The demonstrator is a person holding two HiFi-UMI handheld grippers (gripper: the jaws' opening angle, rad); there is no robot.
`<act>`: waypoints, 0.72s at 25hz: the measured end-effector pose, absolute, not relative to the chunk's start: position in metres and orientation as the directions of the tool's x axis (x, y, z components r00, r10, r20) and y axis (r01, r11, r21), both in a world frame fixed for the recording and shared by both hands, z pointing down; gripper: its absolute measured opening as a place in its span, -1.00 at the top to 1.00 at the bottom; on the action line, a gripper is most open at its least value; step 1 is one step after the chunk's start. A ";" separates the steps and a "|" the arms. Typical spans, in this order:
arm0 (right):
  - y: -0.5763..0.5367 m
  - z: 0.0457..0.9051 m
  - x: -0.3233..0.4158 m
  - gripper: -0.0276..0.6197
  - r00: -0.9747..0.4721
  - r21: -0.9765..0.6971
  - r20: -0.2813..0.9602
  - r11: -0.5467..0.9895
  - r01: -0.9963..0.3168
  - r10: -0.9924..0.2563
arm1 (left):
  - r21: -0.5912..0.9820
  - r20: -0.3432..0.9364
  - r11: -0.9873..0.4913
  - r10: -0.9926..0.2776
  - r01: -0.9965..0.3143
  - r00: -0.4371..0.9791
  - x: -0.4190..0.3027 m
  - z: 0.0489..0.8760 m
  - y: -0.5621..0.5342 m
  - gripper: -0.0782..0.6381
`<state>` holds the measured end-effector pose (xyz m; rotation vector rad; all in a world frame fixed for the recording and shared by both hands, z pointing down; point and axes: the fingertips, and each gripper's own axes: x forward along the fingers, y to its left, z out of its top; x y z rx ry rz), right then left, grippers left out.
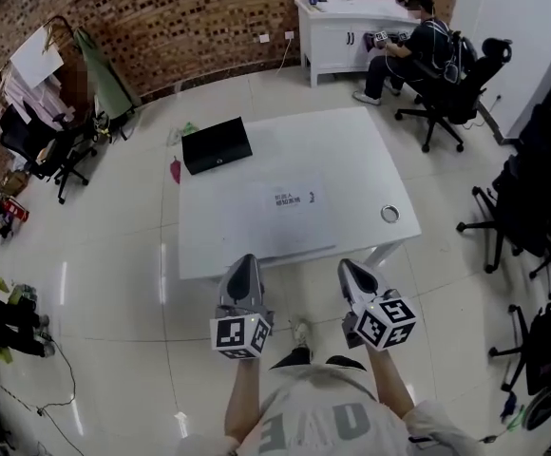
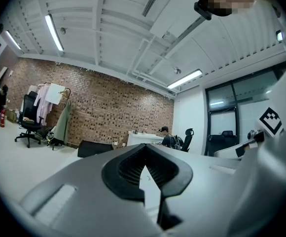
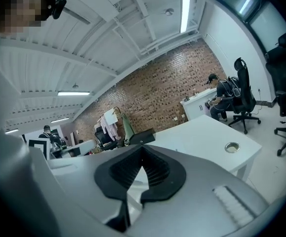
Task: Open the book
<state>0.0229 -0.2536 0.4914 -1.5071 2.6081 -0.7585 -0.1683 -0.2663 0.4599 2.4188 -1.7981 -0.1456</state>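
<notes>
head view: left gripper (image 1: 247, 258), right gripper (image 1: 345, 265) level (fingers (image 1: 242, 283) together).

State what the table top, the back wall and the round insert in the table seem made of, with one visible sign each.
Table top: probably laminate or painted board; smooth, white, matt.
Back wall: exposed brick, rough; reddish courses with pale mortar joints.
Round insert: perhaps metal or grey plastic; a pale ring with a slight sheen, too small to settle.
</notes>
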 end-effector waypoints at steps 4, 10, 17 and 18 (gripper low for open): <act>-0.306 0.502 0.017 0.90 -0.500 -0.418 0.232 0.379 -0.826 -0.834 | 0.158 0.015 -0.308 -0.949 -0.938 0.314 -0.162 0.466 -0.309 0.73; -0.349 0.548 0.010 0.90 -0.532 -0.436 0.321 0.376 -0.817 -0.784 | 0.152 0.059 -0.308 -0.946 -0.939 0.320 -0.151 0.498 -0.336 0.73; -0.378 0.629 0.009 0.48 -0.566 -0.448 0.501 0.363 -0.817 -0.655 | 0.140 0.130 -0.291 -0.942 -0.946 0.309 -0.138 0.535 -0.349 0.73; -0.381 0.641 0.013 0.48 -0.540 -0.427 0.533 0.343 -0.836 -0.652 | 0.141 0.141 -0.290 -0.941 -0.947 0.309 -0.138 0.539 -0.350 0.73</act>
